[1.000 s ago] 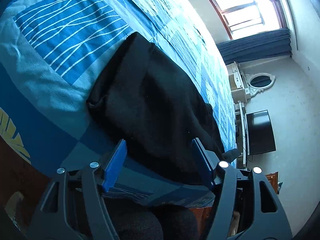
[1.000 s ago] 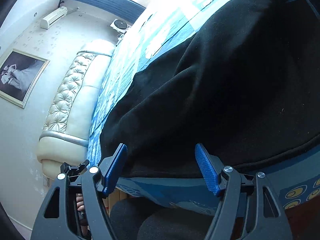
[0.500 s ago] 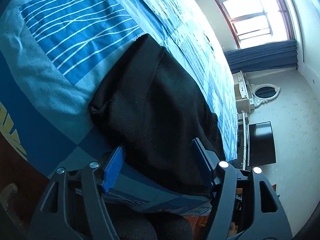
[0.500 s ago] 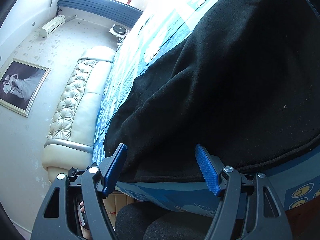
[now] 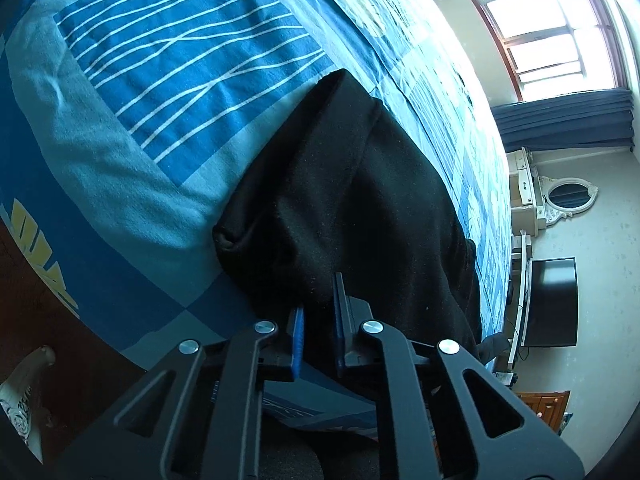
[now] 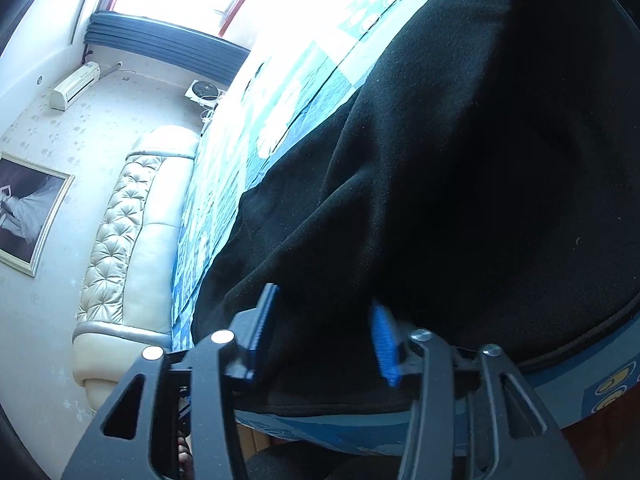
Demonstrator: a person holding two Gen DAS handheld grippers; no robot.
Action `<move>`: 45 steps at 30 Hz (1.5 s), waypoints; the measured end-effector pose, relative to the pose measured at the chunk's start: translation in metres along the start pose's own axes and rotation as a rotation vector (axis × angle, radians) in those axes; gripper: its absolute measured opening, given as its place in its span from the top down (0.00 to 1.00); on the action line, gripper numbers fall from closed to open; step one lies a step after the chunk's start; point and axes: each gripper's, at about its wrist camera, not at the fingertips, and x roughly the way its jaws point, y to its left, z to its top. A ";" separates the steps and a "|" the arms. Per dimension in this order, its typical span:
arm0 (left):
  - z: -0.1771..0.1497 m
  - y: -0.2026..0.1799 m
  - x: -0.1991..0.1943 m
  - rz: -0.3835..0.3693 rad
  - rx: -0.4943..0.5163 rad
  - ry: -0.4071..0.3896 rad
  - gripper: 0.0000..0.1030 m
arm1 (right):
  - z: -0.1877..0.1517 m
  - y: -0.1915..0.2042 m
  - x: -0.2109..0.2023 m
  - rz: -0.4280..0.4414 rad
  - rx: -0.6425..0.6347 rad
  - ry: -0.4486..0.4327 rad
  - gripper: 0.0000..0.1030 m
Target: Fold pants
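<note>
Black pants (image 5: 352, 216) lie on the bed (image 5: 120, 168), at its near edge, atop a blue patterned cover. In left wrist view the long axis runs from near-right up to far-left; a narrow end pts toward the far side of the bed, w/ a rolled open hem on the left. In right wrist view the pants (image 6: 460, 168) fill most of the frame, fabric bunched in folds at the near edge.

Left gripper (image 5: 318, 320): jaws have just been closing, now clenched on the near edge of the pants. Right gripper (image 6: 324, 332): jaws have just been closing too, pinching a thick fold of the cloth btwn the blue pads.

Around: window (image 5: 548, 28) w/ dark curtains, oval mirror (image 5: 568, 198), dark TV (image 5: 554, 302) on the right wall; tufted cream headboard (image 6: 128, 240), framed picture (image 6: 28, 212), wall AC unit (image 6: 76, 86) on the left. Nothing lies on the pants.
</note>
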 end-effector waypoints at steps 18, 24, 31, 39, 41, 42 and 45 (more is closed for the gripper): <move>0.012 0.029 -0.015 -0.067 0.023 0.003 0.89 | -0.045 -0.027 -0.013 0.068 0.058 0.040 0.88; -0.017 -0.010 -0.042 0.146 0.300 -0.091 0.48 | -0.025 -0.031 -0.067 0.026 0.076 -0.056 0.64; -0.047 -0.079 -0.055 0.204 0.573 -0.228 0.22 | 0.072 -0.101 -0.184 -0.059 0.213 -0.426 0.63; -0.033 -0.094 0.007 0.191 0.463 -0.163 0.17 | 0.159 -0.184 -0.207 -0.174 0.359 -0.531 0.62; -0.034 -0.090 0.019 0.199 0.435 -0.133 0.17 | 0.174 -0.206 -0.206 -0.186 0.386 -0.521 0.62; -0.034 -0.088 0.023 0.200 0.421 -0.121 0.17 | 0.178 -0.210 -0.202 -0.192 0.395 -0.517 0.62; -0.037 -0.085 0.027 0.210 0.411 -0.124 0.16 | 0.187 -0.221 -0.193 -0.188 0.408 -0.529 0.62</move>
